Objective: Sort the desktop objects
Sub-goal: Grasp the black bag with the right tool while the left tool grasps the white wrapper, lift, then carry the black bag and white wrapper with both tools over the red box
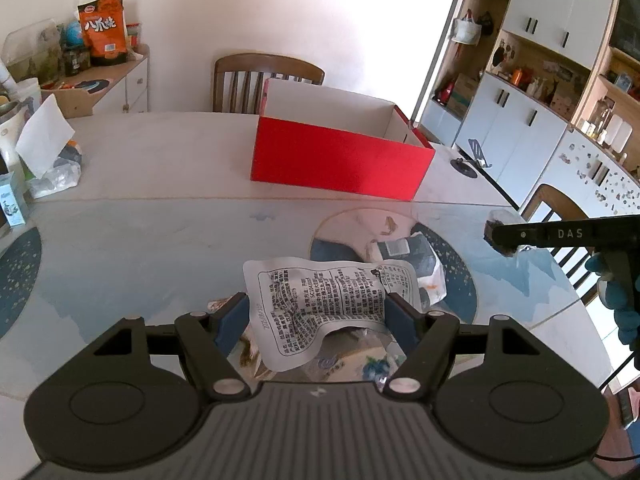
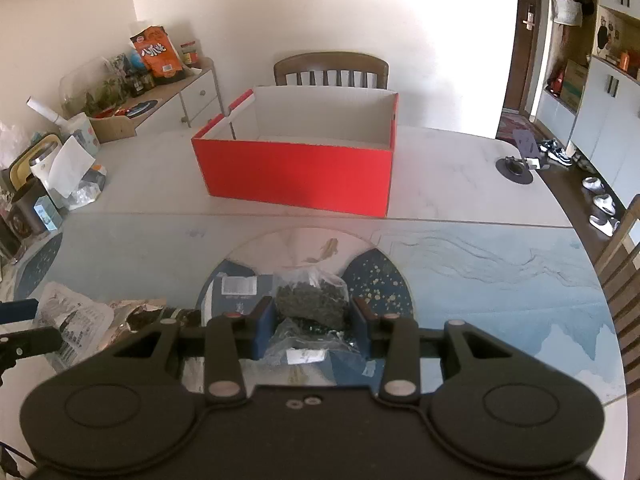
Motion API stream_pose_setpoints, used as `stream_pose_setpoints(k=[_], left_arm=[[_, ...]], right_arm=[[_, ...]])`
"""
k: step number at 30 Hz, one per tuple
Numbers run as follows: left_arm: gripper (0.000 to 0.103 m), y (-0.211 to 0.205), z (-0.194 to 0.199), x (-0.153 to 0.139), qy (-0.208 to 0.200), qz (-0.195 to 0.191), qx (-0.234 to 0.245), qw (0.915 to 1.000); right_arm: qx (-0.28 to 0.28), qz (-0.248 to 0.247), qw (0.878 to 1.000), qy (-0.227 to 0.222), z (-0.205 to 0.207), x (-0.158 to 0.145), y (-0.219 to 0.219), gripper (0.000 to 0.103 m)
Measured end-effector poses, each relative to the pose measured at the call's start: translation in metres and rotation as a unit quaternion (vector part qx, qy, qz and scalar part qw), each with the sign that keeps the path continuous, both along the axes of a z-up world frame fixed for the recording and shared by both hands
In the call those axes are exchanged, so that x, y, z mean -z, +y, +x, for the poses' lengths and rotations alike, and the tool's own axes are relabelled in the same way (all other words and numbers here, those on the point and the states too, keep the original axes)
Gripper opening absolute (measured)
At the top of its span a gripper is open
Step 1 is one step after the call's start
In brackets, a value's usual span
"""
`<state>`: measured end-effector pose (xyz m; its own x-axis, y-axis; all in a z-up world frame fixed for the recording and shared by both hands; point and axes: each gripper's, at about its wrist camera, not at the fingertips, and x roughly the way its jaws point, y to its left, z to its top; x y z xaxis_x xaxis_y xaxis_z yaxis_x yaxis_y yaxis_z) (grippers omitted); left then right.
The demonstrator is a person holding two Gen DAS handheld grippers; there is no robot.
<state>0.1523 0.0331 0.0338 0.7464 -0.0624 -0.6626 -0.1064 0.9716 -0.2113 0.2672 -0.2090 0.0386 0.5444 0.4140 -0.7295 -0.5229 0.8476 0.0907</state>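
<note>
An open red box (image 1: 340, 160) with a white inside stands at the middle of the table; it also shows in the right wrist view (image 2: 296, 172). My left gripper (image 1: 316, 312) is shut on a white printed packet (image 1: 320, 296) and holds it above the table's near part. My right gripper (image 2: 310, 316) is shut on a clear bag of dark tea leaves (image 2: 312, 300), held over a dark blue packet (image 2: 236, 292). The right gripper's side (image 1: 560, 236) shows at the right of the left wrist view. A torn brown wrapper (image 2: 140, 312) lies left of the blue packet.
A tissue pack (image 1: 48, 156) and jars crowd the table's left edge. A phone stand (image 2: 520, 168) sits at the far right. A wooden chair (image 2: 332, 70) stands behind the box, another chair (image 1: 560, 208) at the right edge. A side cabinet with an orange snack bag (image 1: 104, 28) is far left.
</note>
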Motion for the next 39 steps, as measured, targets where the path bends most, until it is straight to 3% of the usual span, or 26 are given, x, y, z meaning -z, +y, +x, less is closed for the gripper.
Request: stream_pose_setpoints(k=[39], left_arm=[[0.073,-0.014,0.116,-0.041,-0.023,0.002,-0.039,0.9990]], right_arm=[[-0.094,0.018,0.995,-0.015,0.106,-0.053,0.016,0.040]])
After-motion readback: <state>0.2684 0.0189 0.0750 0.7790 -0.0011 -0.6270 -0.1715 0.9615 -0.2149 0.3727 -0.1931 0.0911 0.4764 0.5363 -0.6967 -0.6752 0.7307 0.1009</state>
